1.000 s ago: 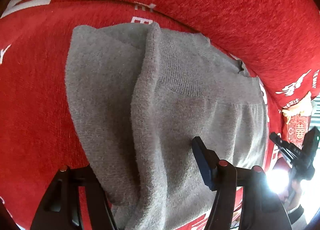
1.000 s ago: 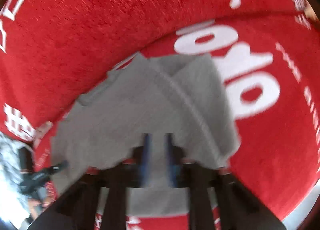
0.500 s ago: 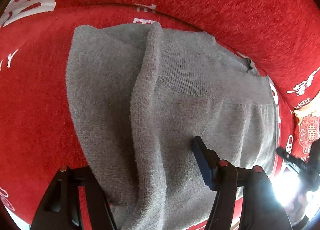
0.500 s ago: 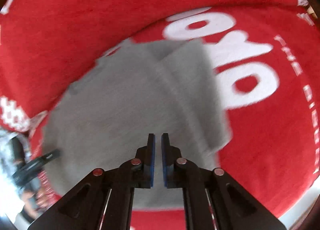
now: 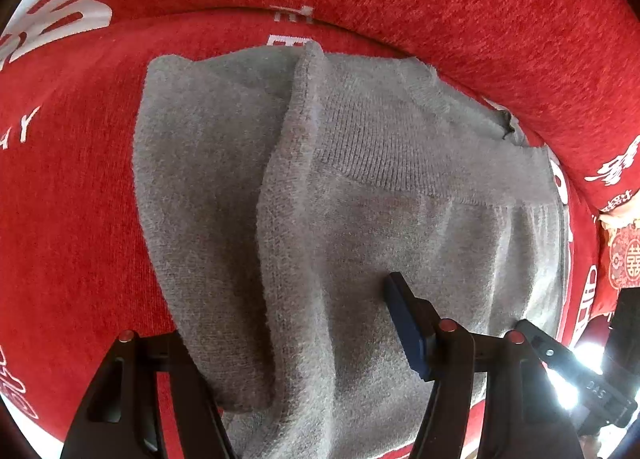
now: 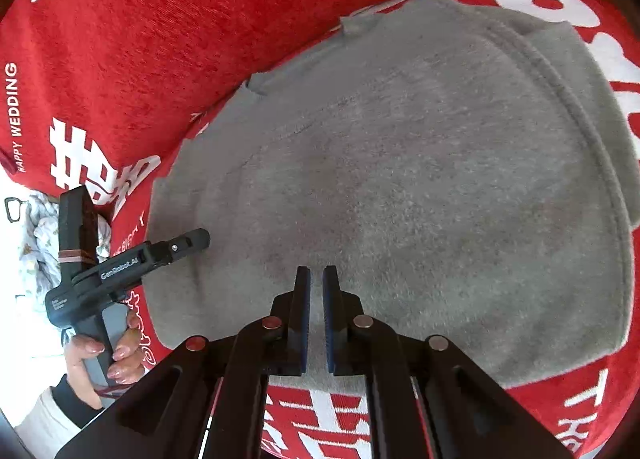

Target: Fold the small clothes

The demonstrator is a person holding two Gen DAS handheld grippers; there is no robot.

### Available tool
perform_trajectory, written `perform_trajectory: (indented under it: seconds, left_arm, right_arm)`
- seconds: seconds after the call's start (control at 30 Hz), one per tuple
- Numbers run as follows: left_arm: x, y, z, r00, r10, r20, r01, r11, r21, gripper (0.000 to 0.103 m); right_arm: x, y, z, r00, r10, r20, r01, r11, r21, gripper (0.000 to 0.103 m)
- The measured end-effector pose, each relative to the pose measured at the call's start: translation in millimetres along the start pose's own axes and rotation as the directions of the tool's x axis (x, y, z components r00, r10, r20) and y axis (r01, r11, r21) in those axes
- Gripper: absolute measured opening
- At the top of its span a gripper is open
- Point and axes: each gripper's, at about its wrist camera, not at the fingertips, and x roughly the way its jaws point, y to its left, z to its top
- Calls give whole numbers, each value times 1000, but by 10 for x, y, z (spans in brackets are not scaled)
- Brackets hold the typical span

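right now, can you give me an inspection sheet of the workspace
surface: red cover with white lettering, over a seat and backrest
job's things: grey knit garment lying part-folded, one flap doubled over
clutter: pale patterned cloth at the edge
grippers: left gripper open, fabric draped between the fingers; right gripper nearly closed, empty, above the garment
cables: nothing seen
surroundings: bright glare at the frame edges

Grey knit garment [image 6: 400, 187], fuzzy in texture, lying folded and mostly flat on a red cloth; one folded-over layer forms a raised lengthwise ridge [image 5: 292, 163], with a ribbed band [image 5: 380, 147] across the far part
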Motion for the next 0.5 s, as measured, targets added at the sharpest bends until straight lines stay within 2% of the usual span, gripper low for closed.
perform_trajectory:
  seconds: [0.07,0.13,0.2,0.27,0.3,0.4,0.5]
  left_arm:
    - [16,-28,9,1000,8,-2,-8,1000,1,66]
    - [21,-56,13,1000,20,-1,-20,1000,3,65]
    - [-11,-100,6,1000,6,22,-6,1000,20,35]
    - [-61,-127,20,999,-5,37,4,999,35,22]
    - [-100,-128,26,999,-19,41,18,999,32,18]
    - [-257,-124,42,992,-112,60,113,994,-7,17]
    - [-492,-295,43,980,-171,98,170,985,17,17]
  right_arm:
    - [61,-103,-15,999,-2,-39,3,1000,14,7]
    - [152,-172,-42,996,35,-85,-32,999,34,7]
    - [183,-252,-74,992,83,-94,-78,995,60,7]
    - [180,-292,-82,990,106,-95,-100,993,69,7]
    - [181,-313,-82,988,119,-96,-112,991,75,7]
    - [180,-361,-57,984,142,-109,-134,988,82,7]
    - [90,-425,-45,979,169,-117,-160,984,82,7]
